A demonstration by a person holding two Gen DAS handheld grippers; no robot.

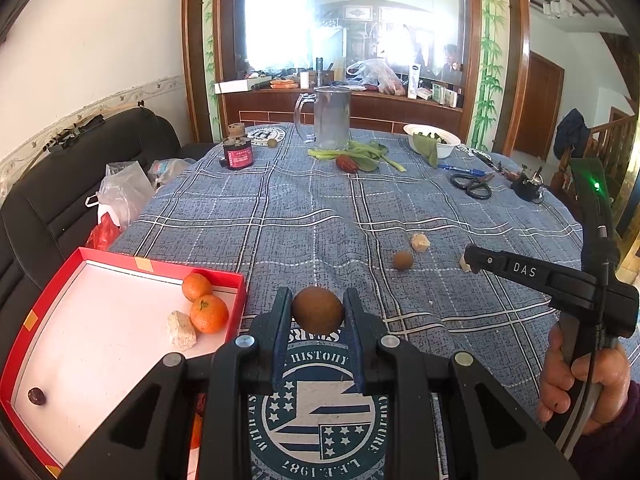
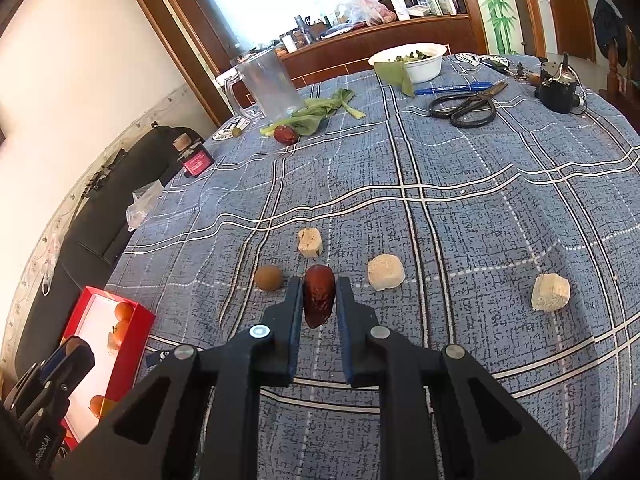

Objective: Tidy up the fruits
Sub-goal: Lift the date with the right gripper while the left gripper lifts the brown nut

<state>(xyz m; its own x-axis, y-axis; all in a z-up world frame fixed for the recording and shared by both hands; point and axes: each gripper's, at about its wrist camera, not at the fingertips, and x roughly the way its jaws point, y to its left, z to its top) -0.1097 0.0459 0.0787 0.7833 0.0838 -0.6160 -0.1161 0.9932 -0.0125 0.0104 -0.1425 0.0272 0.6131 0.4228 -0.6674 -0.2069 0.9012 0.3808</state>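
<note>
1. Plaid blue cloth covered the surface, with a mug, greens, a bowl and scissors at the far side; the red box sat at the near left edge.
2. Left claw was narrowed on a round brown fruit, gripped only at the very fingertips; the ball could roll or squirt out if the squeeze eased or the claw tilted on its way to the box.
3. That fruit hung just right of the box wall, apart from the two oranges and the pale chunk inside; a low pass might clip the wall or knock the oranges; a dark date lay in the near corner of the box.
4. Right claw stood close about a red date; I judged it held, though whether the date was clear of the cloth I could not tell; its tapered, wrinkled skin might slip between the pads.
5. Beside that claw lay a second brown fruit to the left and pale chunks ahead and right, each near enough to be nudged.
6. Both claws heading for one box could collide above it.
</note>
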